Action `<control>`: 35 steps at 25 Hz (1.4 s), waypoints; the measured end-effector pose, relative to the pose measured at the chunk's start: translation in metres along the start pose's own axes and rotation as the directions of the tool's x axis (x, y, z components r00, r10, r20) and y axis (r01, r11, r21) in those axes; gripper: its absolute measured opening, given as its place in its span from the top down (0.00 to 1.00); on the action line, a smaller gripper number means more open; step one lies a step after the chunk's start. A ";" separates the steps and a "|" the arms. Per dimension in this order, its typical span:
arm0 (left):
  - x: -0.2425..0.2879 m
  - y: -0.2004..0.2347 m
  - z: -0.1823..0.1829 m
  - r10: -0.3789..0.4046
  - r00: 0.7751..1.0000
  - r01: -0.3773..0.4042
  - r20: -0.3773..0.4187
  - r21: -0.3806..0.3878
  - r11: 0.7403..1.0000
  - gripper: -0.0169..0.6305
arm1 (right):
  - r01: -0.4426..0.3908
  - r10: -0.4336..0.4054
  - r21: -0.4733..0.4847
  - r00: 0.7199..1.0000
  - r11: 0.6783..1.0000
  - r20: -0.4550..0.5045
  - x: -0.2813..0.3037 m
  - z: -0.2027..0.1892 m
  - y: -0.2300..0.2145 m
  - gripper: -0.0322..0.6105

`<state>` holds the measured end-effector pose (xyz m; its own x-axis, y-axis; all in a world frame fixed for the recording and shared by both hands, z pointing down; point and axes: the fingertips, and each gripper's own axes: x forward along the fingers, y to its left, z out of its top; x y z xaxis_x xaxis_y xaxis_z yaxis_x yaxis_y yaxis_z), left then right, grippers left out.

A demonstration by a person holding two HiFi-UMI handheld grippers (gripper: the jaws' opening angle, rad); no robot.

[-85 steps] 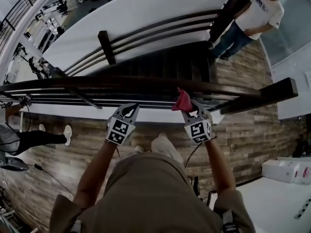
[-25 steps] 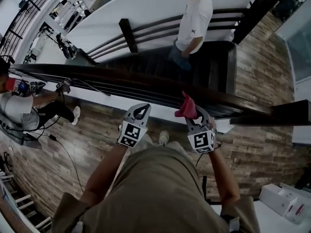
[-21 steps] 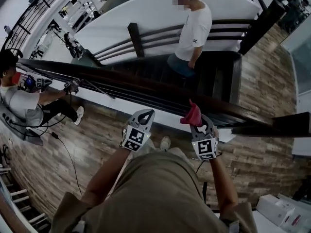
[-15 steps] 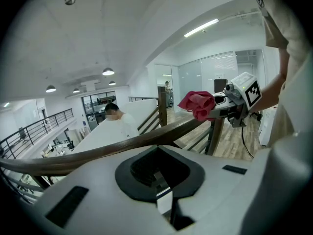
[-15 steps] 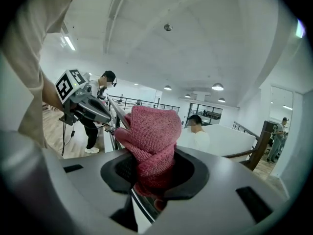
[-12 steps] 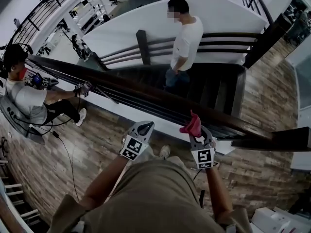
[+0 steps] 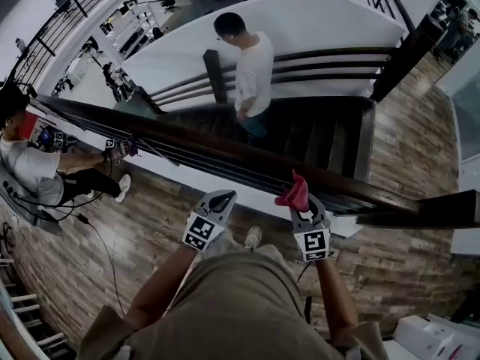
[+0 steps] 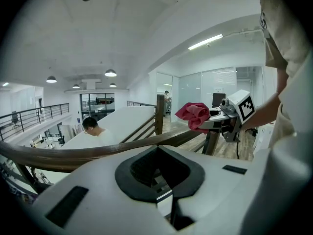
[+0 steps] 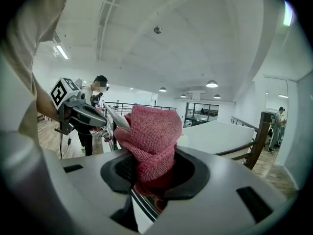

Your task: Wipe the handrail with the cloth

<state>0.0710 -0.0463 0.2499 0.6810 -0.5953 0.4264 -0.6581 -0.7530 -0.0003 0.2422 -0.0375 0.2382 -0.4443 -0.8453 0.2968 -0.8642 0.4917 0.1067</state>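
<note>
Step in hand: the approach, wiping not yet evidently begun.

- Long dark-brown wooden handrail point(image 7: 225, 150) runs diagonally from the left edge to the lower right of the head view. It passes just above both tools.
- White right gripper with its square-marker cube point(image 7: 301, 208), lower centre-right: jaws clamped on the bunched pink-red terry cloth point(image 7: 294, 192), which stands up out of them at the near edge of the rail.
- White left gripper point(image 7: 215, 201), lower centre: jaws together, nothing between them, close to the rail.

Next move, as I judge it: press the cloth down onto the top of the rail and draw it along the length. The left tool has no evident job in this.

Hard to make out:
- Whether the cloth touches the wood. In the left gripper view it seems to sit just over the rail, but I cannot tell.
- The rail's far end is cut off at the left edge.
- The rail's underside is hidden.
</note>
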 end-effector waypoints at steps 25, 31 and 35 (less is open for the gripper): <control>-0.028 0.019 0.000 -0.174 0.984 0.177 0.038 -0.112 0.978 0.95 | 0.199 -0.197 0.050 0.980 0.979 -0.043 -0.032 0.015 0.035 0.76; -0.084 0.059 -0.021 -0.140 0.989 0.146 0.050 -0.151 0.978 0.95 | 0.175 -0.174 0.022 0.984 0.984 -0.041 -0.008 0.037 0.090 0.76; -0.125 0.084 -0.041 -0.123 0.992 0.128 0.038 -0.159 0.979 0.95 | 0.173 -0.173 0.005 0.984 0.985 -0.035 0.011 0.056 0.131 0.76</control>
<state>-0.0828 -0.0234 0.2332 0.7686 -0.5081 0.3888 -0.6084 -0.7684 0.1984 0.1108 0.0059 0.2025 -0.2797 -0.9098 0.3065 -0.9292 0.3369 0.1521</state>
